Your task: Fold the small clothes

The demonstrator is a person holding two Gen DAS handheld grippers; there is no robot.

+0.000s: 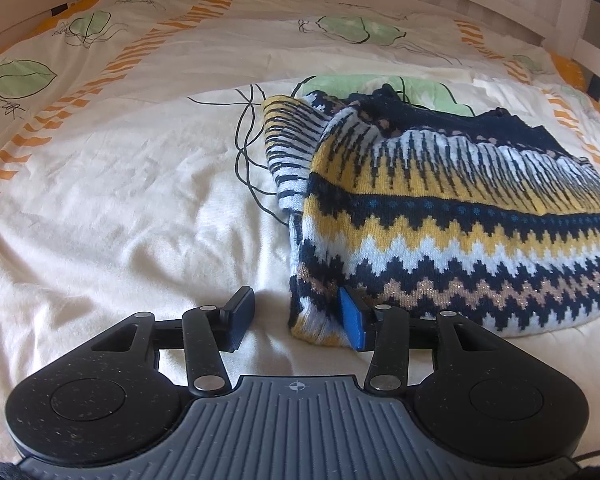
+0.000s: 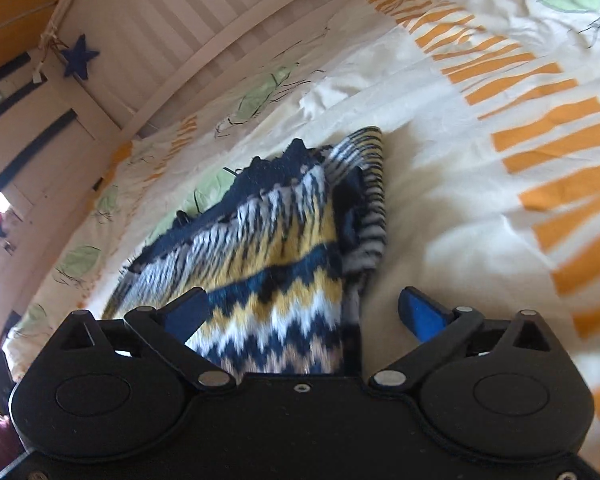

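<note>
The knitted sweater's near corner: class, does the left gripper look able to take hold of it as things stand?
Probably yes. The left gripper stands open at the sweater's near corner, one pad against the knit, the other over bare bedsheet. Nothing lies between.

A patterned knitted sweater in navy, yellow, white and tan zigzags lies folded on a cream bedsheet printed with green leaves and orange stripes. The left gripper sits low over the sheet, jaws apart, its blue right pad touching the sweater's near corner, the left pad over bare sheet.
</note>
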